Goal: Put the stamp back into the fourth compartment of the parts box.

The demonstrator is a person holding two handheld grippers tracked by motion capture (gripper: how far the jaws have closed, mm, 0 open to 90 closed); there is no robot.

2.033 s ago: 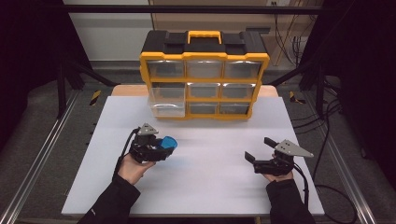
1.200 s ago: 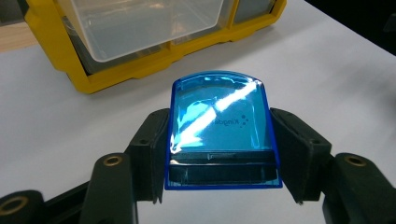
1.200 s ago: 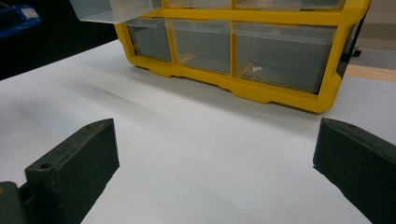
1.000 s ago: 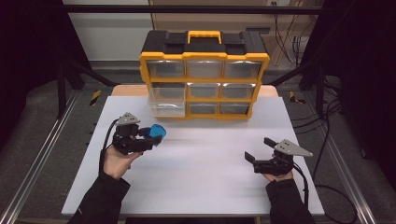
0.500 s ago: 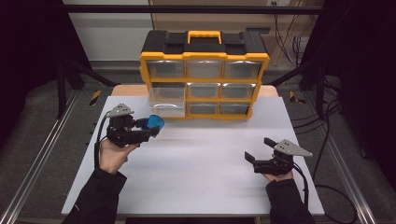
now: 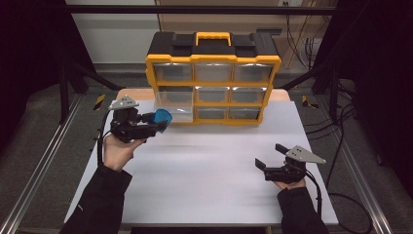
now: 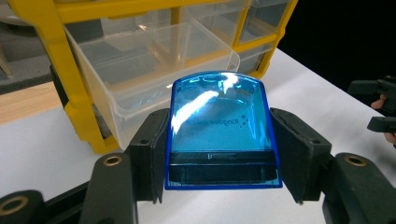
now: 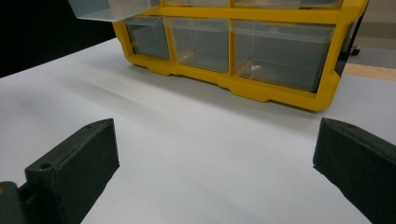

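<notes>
From the high view, a glossy translucent blue box point(image 6: 162, 117) is held clamped in the left gripper point(image 6: 155, 125), just before the pulled-out clear plastic drawer point(image 6: 174, 104) of a yellow-framed cabinet point(image 6: 213, 80) on a matte white table point(image 6: 204, 165). Dark surroundings are seen. In the left gripper view, the rounded box point(image 7: 220, 126) is pinched between the jaws. In the right gripper view, the jaws are spread wide above the table point(image 8: 196, 135).

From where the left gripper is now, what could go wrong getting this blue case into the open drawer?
1. The left gripper grips the glossy translucent blue plastic case by its side edges alone; it might slip.
2. The pulled-out clear plastic drawer of the yellow and black organiser lies just ahead; the case could catch its front rim.
3. The right gripper, open, rests away from the organiser and cannot brace it.
</notes>
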